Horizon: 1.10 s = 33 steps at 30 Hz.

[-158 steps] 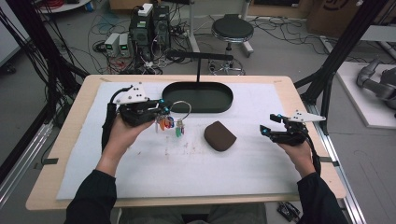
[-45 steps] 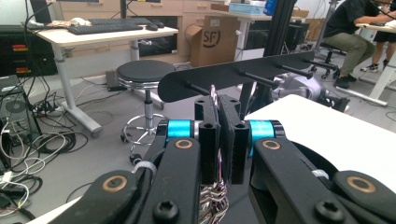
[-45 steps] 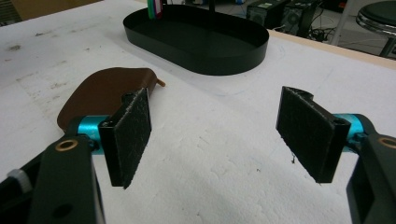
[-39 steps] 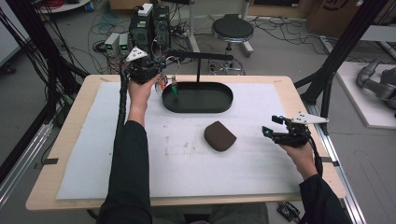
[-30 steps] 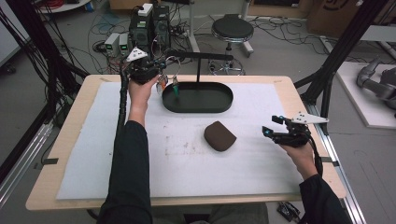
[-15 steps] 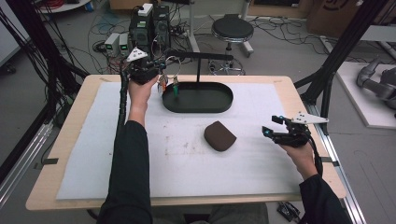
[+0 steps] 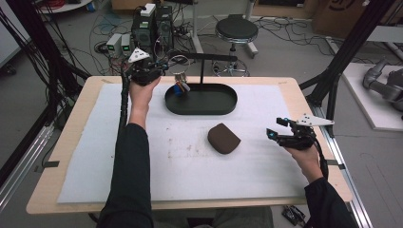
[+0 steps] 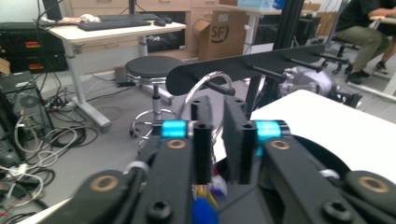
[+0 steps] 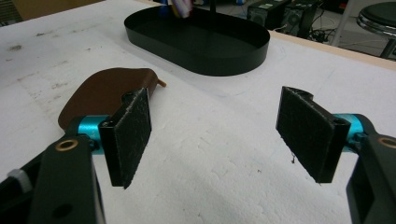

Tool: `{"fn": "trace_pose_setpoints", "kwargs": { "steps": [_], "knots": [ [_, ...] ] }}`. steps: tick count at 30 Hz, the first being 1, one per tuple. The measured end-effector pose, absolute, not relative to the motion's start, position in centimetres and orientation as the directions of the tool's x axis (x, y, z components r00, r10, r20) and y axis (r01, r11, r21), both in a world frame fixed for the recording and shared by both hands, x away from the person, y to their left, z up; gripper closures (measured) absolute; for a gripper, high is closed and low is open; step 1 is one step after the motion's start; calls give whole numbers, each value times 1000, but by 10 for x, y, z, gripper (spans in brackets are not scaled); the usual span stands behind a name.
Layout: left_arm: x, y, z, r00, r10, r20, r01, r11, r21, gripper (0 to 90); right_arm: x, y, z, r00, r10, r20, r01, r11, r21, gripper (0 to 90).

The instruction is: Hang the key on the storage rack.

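The left arm stretches far across the white foam-covered table (image 7: 142,180), its left gripper (image 7: 159,71) raised beside the black T-shaped peg rack (image 7: 204,59); its jaws have just been opening, a narrow gap between them. The silver key ring with coloured tags (image 7: 180,80) hangs on a peg above the black oval metal tray (image 7: 202,107). The right gripper (image 7: 278,129) rests low with its jaws spread wide, near a brown leather pouch (image 7: 223,137). Cables litter the floor

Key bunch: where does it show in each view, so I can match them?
High view: key bunch upper centre, hanging over the tray's left end.
Left gripper view: centre, its ring by a peg.
Right gripper view: top edge, above the tray.
Shared landmark: the black stand.
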State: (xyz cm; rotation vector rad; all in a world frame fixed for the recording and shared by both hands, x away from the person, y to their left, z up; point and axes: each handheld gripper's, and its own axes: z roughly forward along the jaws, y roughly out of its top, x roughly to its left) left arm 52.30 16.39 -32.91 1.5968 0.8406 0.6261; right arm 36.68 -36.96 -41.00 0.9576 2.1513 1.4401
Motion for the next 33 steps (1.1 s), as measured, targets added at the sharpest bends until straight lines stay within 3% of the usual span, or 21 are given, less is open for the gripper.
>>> {"fn": "trace_pose_setpoints", "kwargs": {
  "steps": [4, 9, 18, 26, 33],
  "knots": [
    [516, 163, -327, 600, 800, -18, 181, -113, 977, 692, 367, -369, -410, -697, 715, 57, 325, 244, 914, 269],
    [500, 161, -326, 609, 792, 26, 180, -170, 969, 519, 367, -368, -410, -702, 710, 50, 320, 252, 913, 290],
    [455, 161, -330, 702, 711, 32, 166, -207, 964, 359, 367, -364, -409, -705, 707, 47, 318, 257, 913, 290],
    [408, 165, -328, 757, 652, 38, 139, -218, 966, 278, 367, -360, -407, -708, 705, 45, 314, 257, 914, 289],
    [373, 174, -337, 800, 597, 49, 123, -244, 962, 277, 367, -359, -406, -714, 699, 48, 312, 256, 915, 278]
  ]
}}
